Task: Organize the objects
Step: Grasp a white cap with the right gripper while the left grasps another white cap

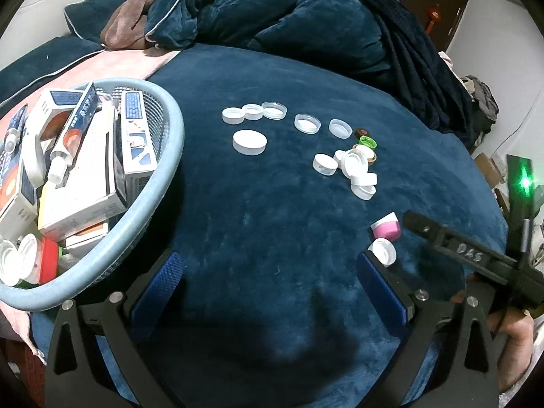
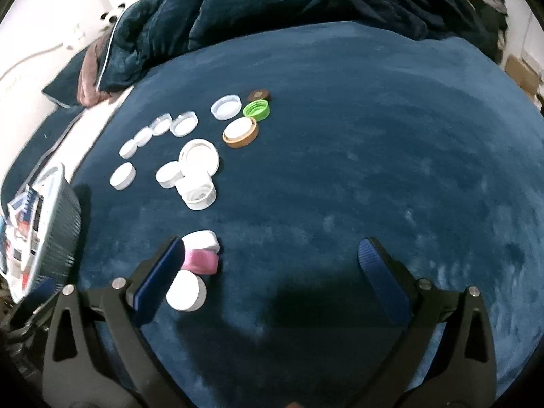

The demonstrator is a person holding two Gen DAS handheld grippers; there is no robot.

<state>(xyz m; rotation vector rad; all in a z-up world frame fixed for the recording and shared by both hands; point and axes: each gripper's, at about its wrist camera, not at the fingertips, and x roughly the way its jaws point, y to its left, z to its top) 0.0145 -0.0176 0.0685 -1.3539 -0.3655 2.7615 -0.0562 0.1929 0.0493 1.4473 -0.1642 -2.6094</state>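
Note:
Several bottle caps lie on the dark blue bed cover. A row of white and clear caps (image 1: 253,112) runs along the far side, with a larger white lid (image 1: 250,141) in front of it. A heap of white caps (image 1: 357,170) sits beside a green cap (image 1: 368,142) and a brown cap (image 1: 362,132). A pink-and-white cap (image 1: 386,227) and a white cap (image 1: 384,251) lie near my left gripper's right finger. My left gripper (image 1: 268,272) is open over bare cover. My right gripper (image 2: 272,258) is open; the pink cap (image 2: 200,261) and white cap (image 2: 186,290) lie just inside its left finger.
A light blue basket (image 1: 156,190) full of boxes and tubes stands at the left. Crumpled dark bedding (image 1: 272,17) is piled at the back. The right gripper's body (image 1: 476,258) reaches in from the right in the left wrist view, with a hand (image 1: 513,336) under it.

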